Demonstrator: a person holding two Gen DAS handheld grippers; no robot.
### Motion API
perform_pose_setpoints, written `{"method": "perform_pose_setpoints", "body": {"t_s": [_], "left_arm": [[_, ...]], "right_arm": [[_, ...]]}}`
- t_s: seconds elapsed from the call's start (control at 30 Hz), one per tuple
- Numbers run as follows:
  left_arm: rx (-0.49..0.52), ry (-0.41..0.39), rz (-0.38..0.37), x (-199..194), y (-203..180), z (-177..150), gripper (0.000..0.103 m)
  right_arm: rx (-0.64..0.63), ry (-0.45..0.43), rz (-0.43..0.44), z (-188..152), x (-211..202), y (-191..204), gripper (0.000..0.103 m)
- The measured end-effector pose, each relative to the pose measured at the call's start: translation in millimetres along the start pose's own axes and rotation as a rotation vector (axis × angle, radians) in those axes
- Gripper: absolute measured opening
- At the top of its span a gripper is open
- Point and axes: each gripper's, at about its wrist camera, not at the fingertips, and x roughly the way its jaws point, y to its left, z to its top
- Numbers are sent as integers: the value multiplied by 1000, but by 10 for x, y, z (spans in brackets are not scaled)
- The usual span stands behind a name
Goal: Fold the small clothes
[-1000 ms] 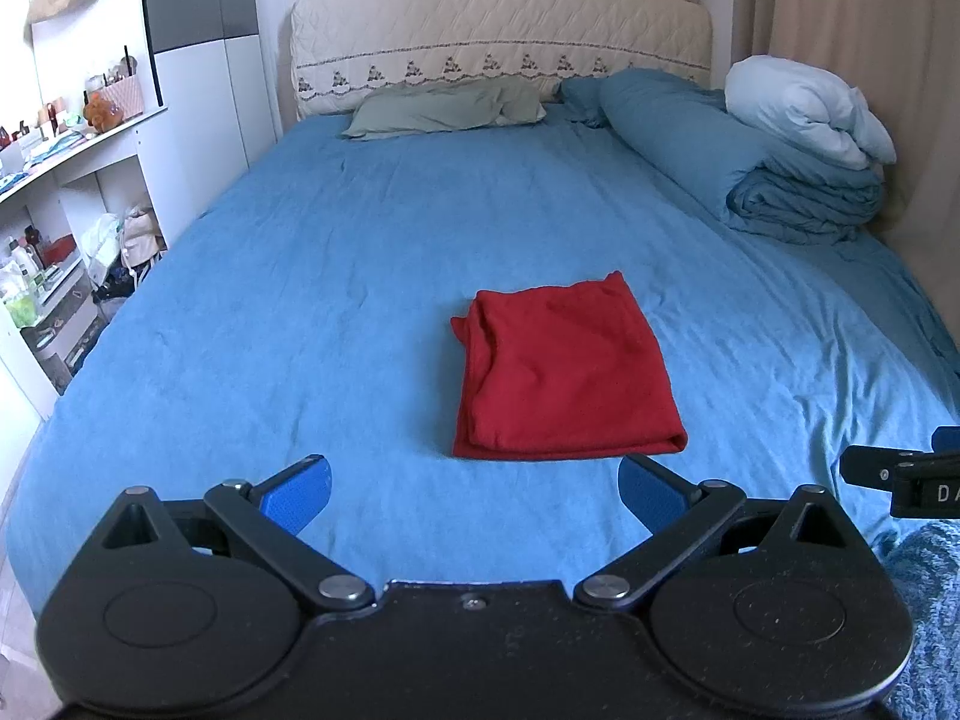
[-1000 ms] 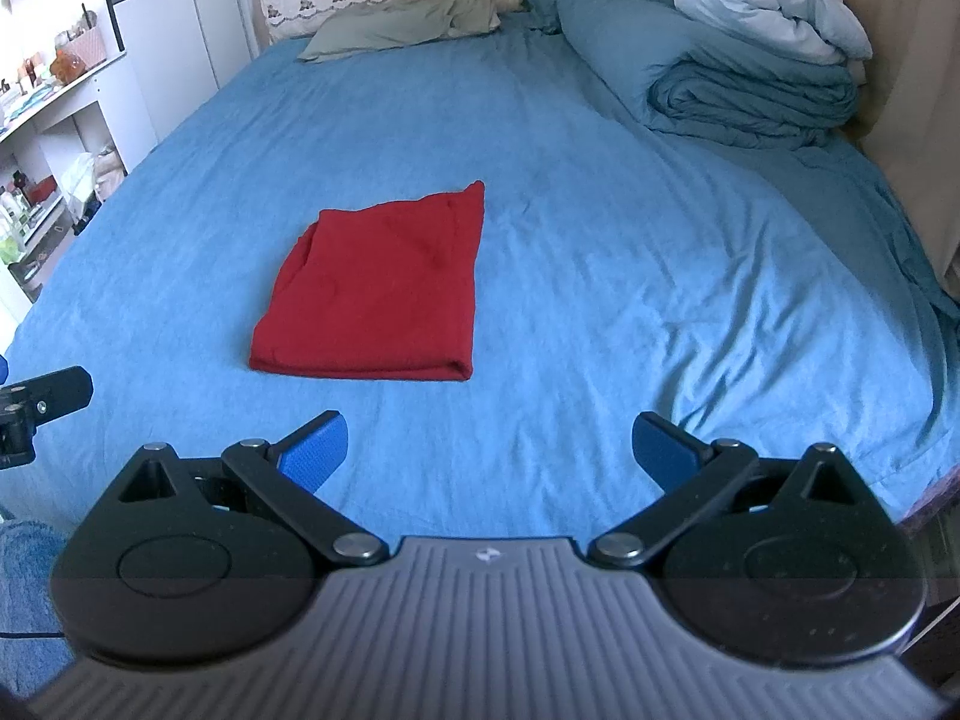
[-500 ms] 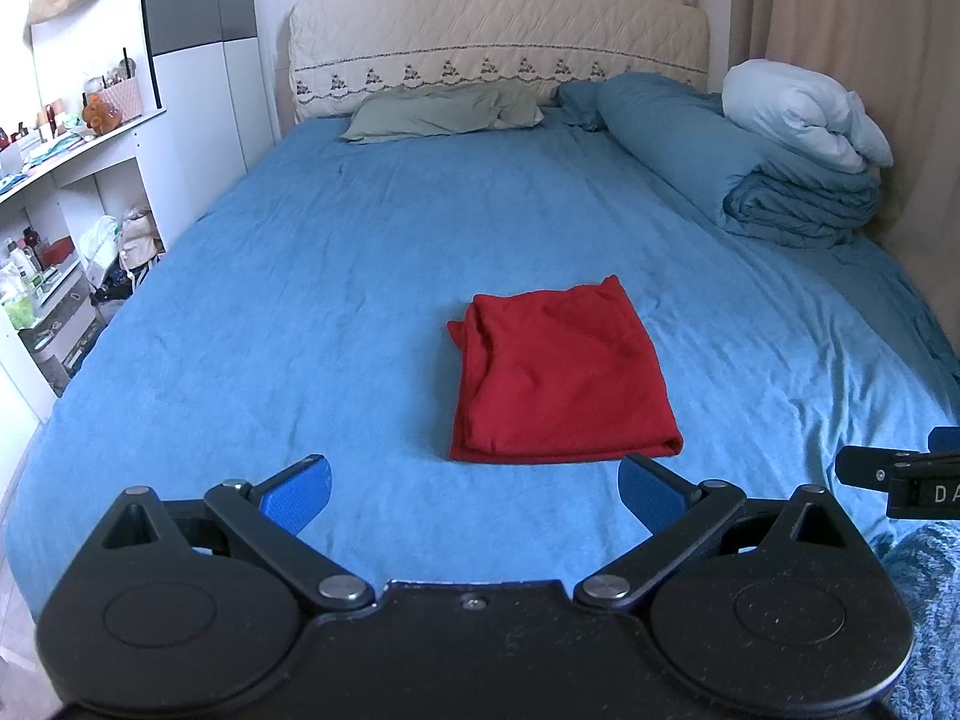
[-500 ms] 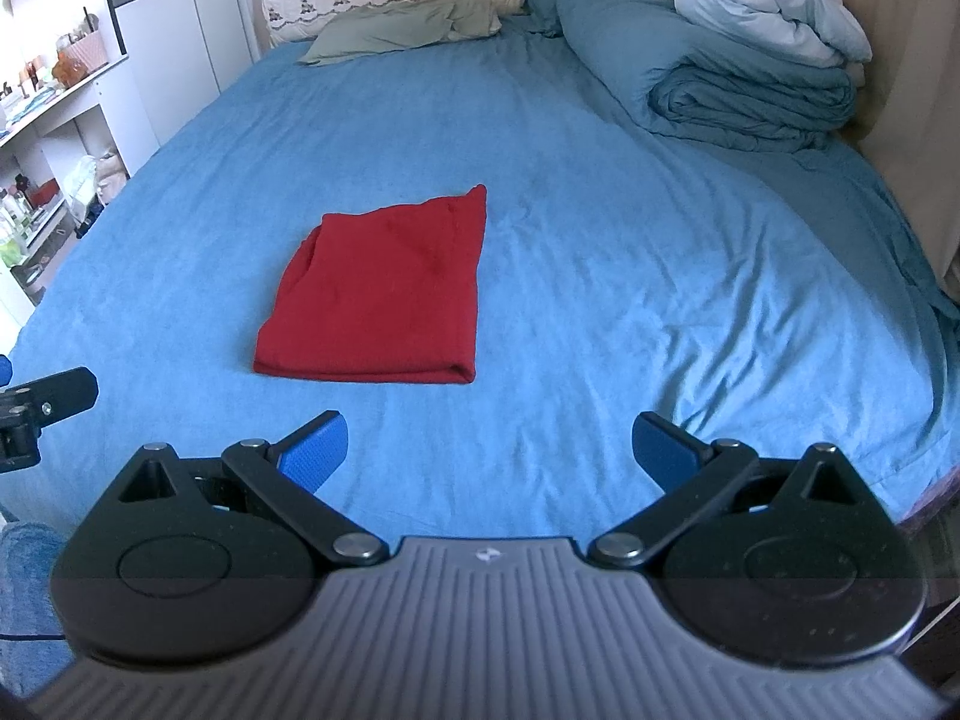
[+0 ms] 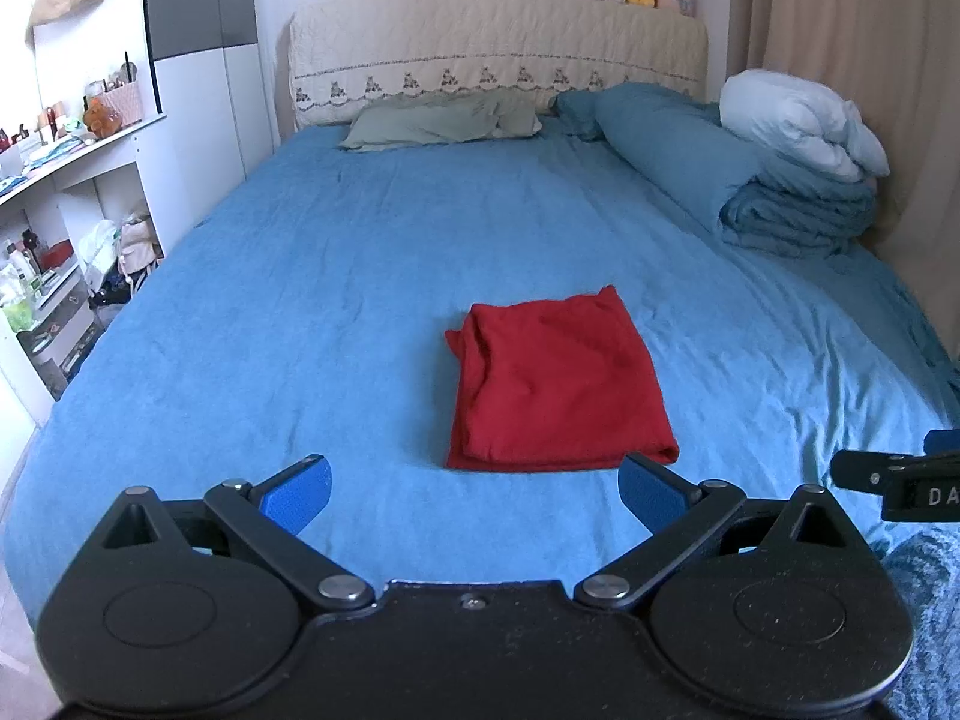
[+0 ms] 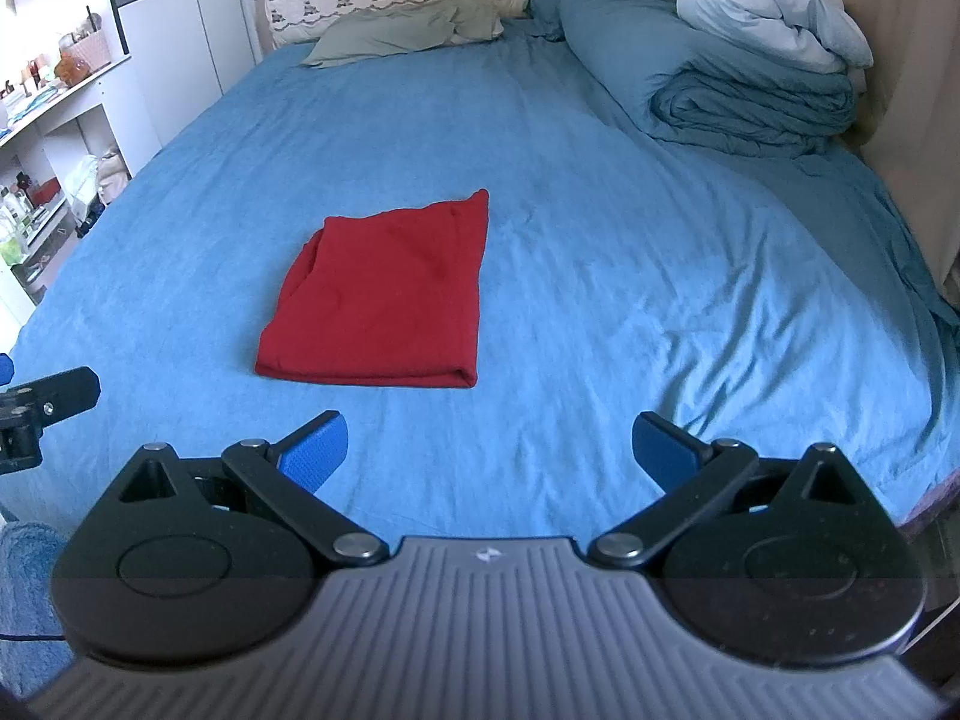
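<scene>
Nearest the cameras, the left gripper (image 5: 474,489) and the right gripper (image 6: 489,447) are held over the foot of the bed, both with jaws spread wide and nothing between them. The blue pads (image 5: 298,492) are clear of the fabric; only from the left wrist view does the right-hand pad appear to overlap the near corner of the cloth, and contact cannot be confirmed.

Just beyond, the red garment (image 5: 555,381) is laid flat on the blue bedsheet (image 5: 300,300), already folded into a compact rectangle, with a thick doubled edge toward the grippers. The fold is judged to be largely done.

The main risk is judged to lie at the left side, where loose layers are bunched: if only the top layer were pinched, the stack would be peeled apart. The soft sheet could also be caught with the garment, since both are thin cloth.

Wide bare sheet is left on all sides of the garment. Farther off, the rolled duvet (image 6: 720,78) along the right edge and the pillow (image 5: 438,123) at the headboard are well apart from it.
</scene>
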Motion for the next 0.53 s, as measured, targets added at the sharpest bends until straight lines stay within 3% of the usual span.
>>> {"method": "perform_pose_setpoints", "body": {"t_s": [0.53], "left_arm": [[-12, -9, 4, 68, 65, 13, 103]], "right_arm": [[-5, 1, 0, 16, 9, -18, 103]]}}
